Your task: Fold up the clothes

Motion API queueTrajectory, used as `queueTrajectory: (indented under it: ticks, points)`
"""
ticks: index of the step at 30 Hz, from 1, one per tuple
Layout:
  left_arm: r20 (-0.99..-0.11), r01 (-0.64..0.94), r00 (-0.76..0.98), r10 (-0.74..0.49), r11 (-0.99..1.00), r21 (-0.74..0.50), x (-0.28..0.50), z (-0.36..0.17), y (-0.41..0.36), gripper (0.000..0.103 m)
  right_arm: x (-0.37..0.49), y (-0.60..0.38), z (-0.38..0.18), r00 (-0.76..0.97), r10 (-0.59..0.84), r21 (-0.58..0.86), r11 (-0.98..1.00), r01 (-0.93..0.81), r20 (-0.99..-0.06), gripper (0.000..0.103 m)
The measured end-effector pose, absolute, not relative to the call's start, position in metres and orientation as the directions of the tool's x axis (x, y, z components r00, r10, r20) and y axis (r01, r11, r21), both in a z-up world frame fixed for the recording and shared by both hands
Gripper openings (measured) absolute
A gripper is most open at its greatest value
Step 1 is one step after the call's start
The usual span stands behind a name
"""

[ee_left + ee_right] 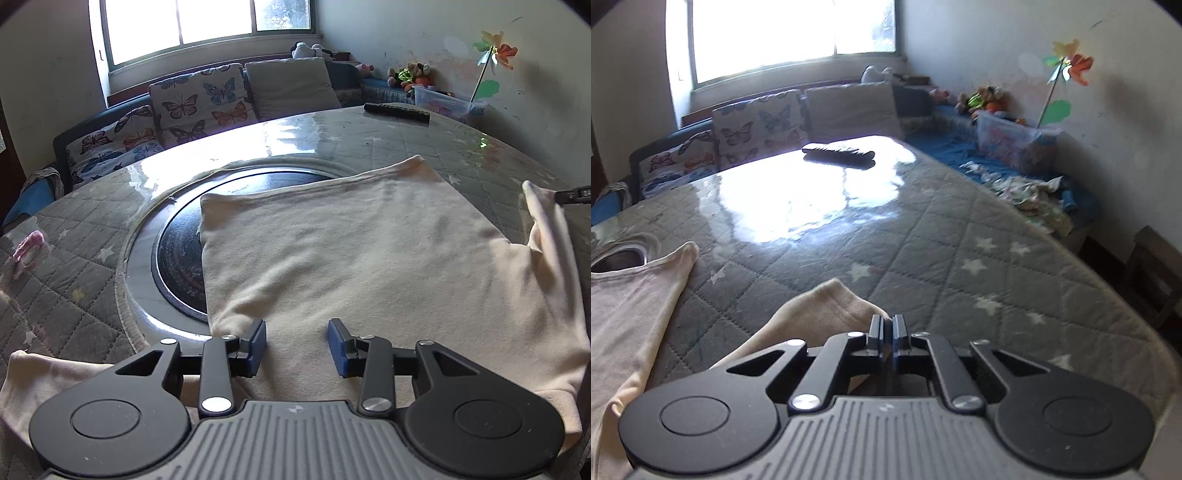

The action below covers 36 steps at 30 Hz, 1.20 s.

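Cream garment [369, 251] lies under the parted left hand-held gripper [297, 347]; right hand-held gripper [889, 328] pinches its sleeve.

Cream garment [369, 251] on grey star-quilted table cover [923, 258], butterfly-print cushions [199, 99]

A wide aluminium-framed window [207, 29] fills the far wall and pours hard white daylight into the room, leaving a bright glare on the glossy, grey quilted, star-printed worktop [923, 258]. Below the window runs a dark blue sofa [62, 144] with white butterfly-print cushions [199, 99] and a plain beige cushion [291, 83]. The off-white plaster wall [424, 33] on the right is stained and scuffed. Along it sit small stuffed toys [410, 74], a clear plastic storage box [443, 99] and a multicoloured paper pinwheel [495, 51]. A black remote control [838, 151] lies at the worktop's far end.
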<state>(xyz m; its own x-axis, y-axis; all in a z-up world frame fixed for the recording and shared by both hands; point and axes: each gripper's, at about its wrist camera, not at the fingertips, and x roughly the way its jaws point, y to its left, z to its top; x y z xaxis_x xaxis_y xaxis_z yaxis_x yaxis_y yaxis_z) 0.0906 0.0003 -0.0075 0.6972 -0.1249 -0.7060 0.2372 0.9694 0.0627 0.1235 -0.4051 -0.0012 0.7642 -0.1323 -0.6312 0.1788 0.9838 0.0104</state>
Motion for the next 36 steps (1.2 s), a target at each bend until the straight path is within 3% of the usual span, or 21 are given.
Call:
queueTrajectory:
  ticks: [5,10,16,22,36]
  points:
    - [-0.703,0.232,0.701,-0.119,0.970,0.068,0.093,-0.008,0.001,0.043,0.110,-0.417,-0.005,0.719,-0.200,-0.047,0.973,0.227,-0.665,0.004]
    - [-0.701,0.223,0.706,-0.101,0.971,0.085,0.099,-0.003,0.002,0.045,0.110,-0.411,0.002,0.725,-0.206,-0.085,0.976,0.200,-0.657,0.012]
    - [-0.693,0.187,0.719,-0.060,0.976,0.109,0.127,0.004,0.006,0.050,0.126,-0.366,0.030,0.766,0.027,0.003,0.999,-0.033,-0.642,0.018]
    - [-0.705,0.131,0.709,-0.001,0.983,0.130,0.167,-0.001,0.015,0.050,0.164,-0.302,0.023,0.707,0.214,0.056,0.969,-0.239,-0.674,0.021]
    - [-0.715,0.090,0.700,-0.009,0.993,0.077,0.238,-0.011,0.047,0.044,0.248,-0.242,-0.005,0.639,0.250,0.040,0.945,-0.324,-0.727,0.022]
